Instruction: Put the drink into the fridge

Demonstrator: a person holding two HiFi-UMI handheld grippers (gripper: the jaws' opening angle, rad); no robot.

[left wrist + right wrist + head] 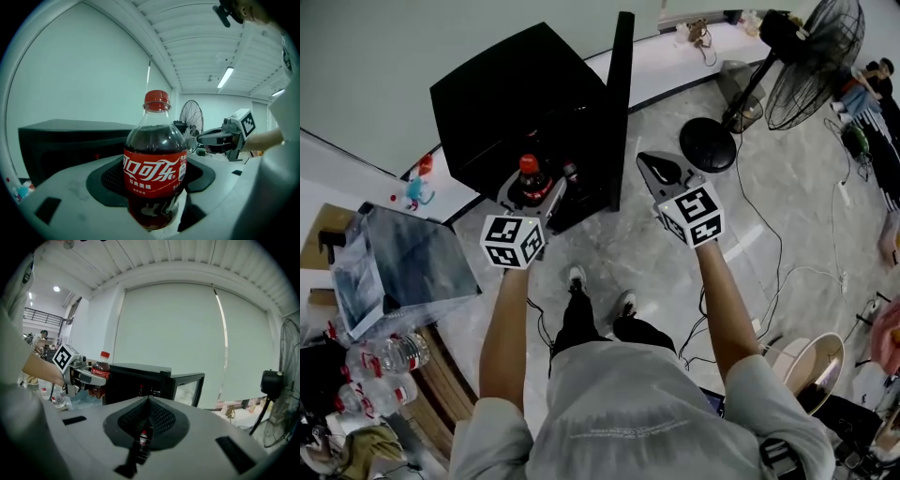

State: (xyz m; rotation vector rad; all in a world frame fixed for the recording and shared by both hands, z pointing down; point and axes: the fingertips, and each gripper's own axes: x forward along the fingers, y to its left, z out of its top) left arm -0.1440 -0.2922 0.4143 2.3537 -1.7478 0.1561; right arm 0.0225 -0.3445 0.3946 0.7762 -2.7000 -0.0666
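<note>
Gripping glossy cola bottle (155,161), boxy black fridge (521,92)

**Readable marks, placed relative to your cola bottle (155,159)**

1. Red wrap label (154,172) on the bottle: the Coca-Cola brand in large white Chinese script, 可口可乐. A smaller white line of characters sits just under it. The small round badge at the label's right edge is too fine to read.
2. Cube (513,241) of your left gripper (532,187), just below the bottle in the head view, and cube (694,216) of your right gripper (649,161), to the bottle's right: black-and-white square code patterns, no letters or numbers.
3. Your shirt (619,412), below the bottle: one faint pale line of print, illegible.
4. Water bottles (389,356), lower left of the bottle: red labels, unreadable.
</note>
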